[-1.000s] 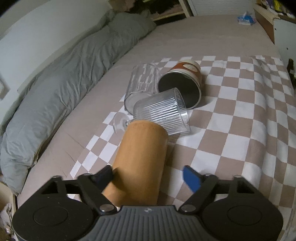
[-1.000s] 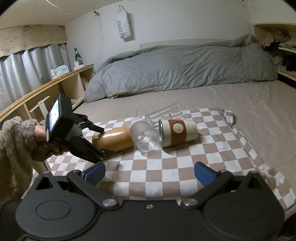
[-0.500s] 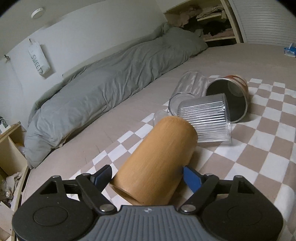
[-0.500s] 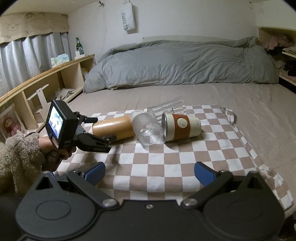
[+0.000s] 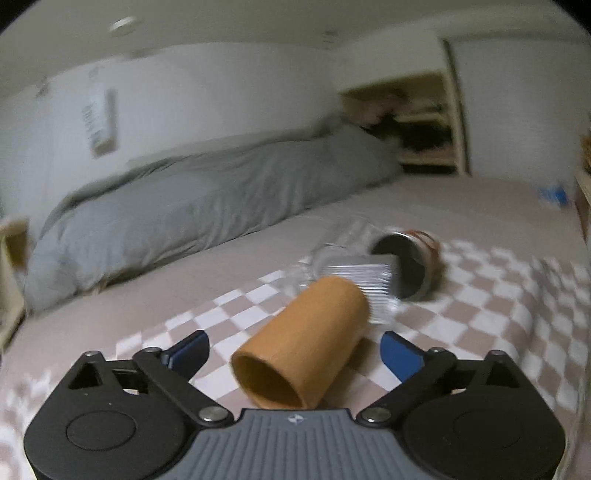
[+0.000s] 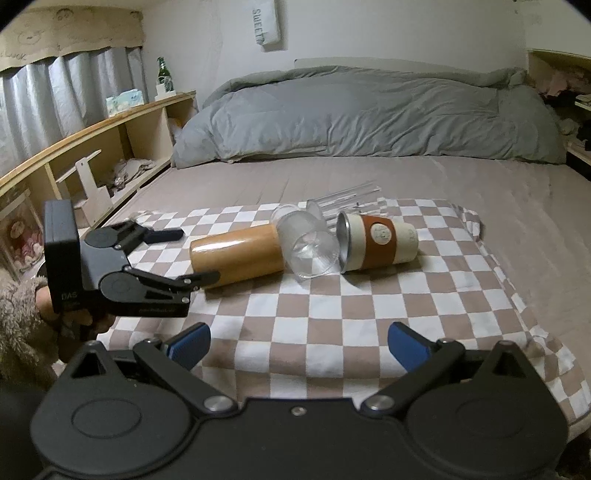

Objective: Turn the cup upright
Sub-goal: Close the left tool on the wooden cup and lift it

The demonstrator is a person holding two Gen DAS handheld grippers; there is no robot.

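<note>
wall hanging (image 6: 266, 23) reads "sweet". the wooden cup (image 6: 236, 254) lies on its side on the checkered cloth (image 6: 332, 314) on the bed, empty, touching a clear ribbed cup (image 6: 308, 251) and a banded coffee cup (image 6: 376, 240). left hand-held gripper (image 6: 192, 254) is wide open around its mouth end, not gripping. right hand-held gripper (image 6: 297, 345) is open, holding nothing.

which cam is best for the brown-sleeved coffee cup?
Right wrist: the coffee cup lies on its side, sharp and whole, with sleeve, round label and metal rim visible. Left wrist shows it blurred, mouth-on and partly hidden behind the ribbed clear cup.
</note>
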